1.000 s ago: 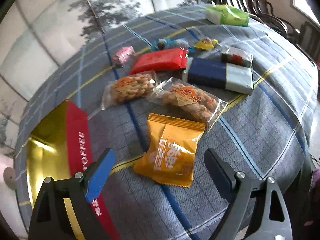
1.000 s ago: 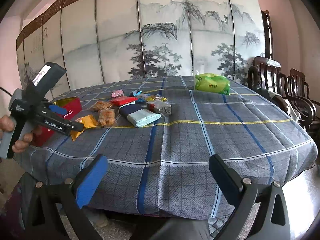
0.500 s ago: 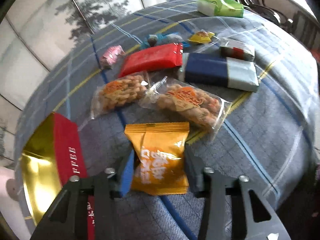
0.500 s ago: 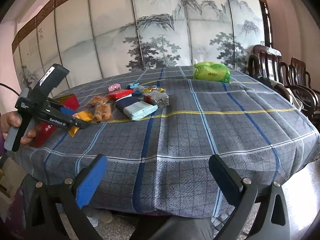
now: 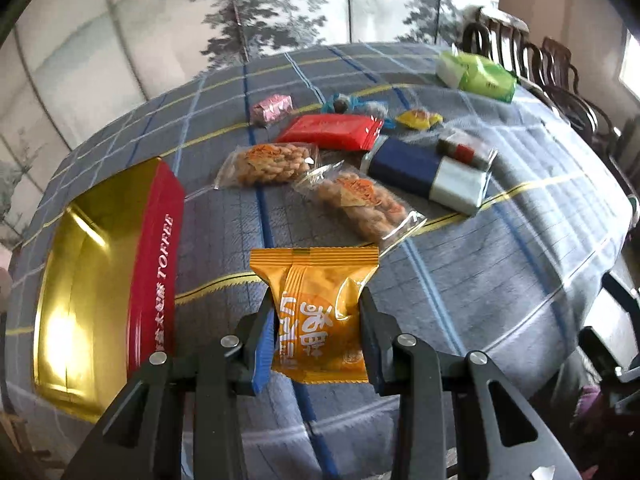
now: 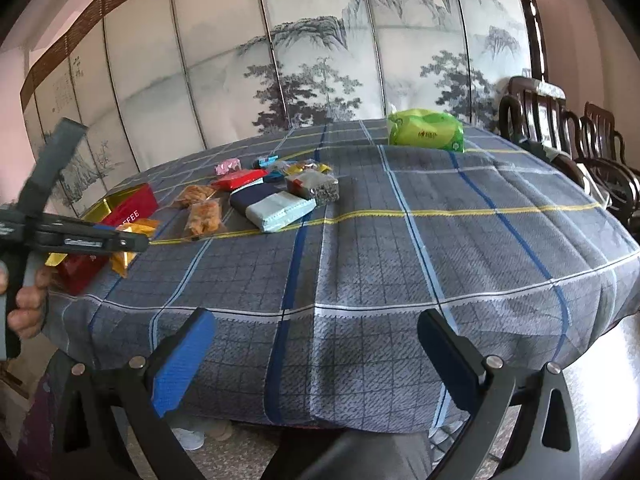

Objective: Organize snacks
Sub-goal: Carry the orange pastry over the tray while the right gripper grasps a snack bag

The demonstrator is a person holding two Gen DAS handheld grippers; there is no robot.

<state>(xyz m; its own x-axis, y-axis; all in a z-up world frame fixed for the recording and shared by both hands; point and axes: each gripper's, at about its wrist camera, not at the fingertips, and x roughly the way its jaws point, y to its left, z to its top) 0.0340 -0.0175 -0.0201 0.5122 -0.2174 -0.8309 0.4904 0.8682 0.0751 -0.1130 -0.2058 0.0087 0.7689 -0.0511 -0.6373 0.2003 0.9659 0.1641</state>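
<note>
Slippage worries us: our left tongs (image 5: 318, 334) clench the puffy orange packet (image 5: 320, 312) low, while right tongs (image 6: 316, 360) hang released beyond the table (image 6: 400, 240).

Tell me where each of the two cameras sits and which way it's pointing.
Left wrist: on the left hand-held gripper, looking down its fingers at the orange snack packet they pinch, red toffee box to its left.
Right wrist: on the right hand-held gripper, off the table's near edge, fingers wide apart, facing across the tablecloth.
Shared: the packet, box and green bag.
</note>
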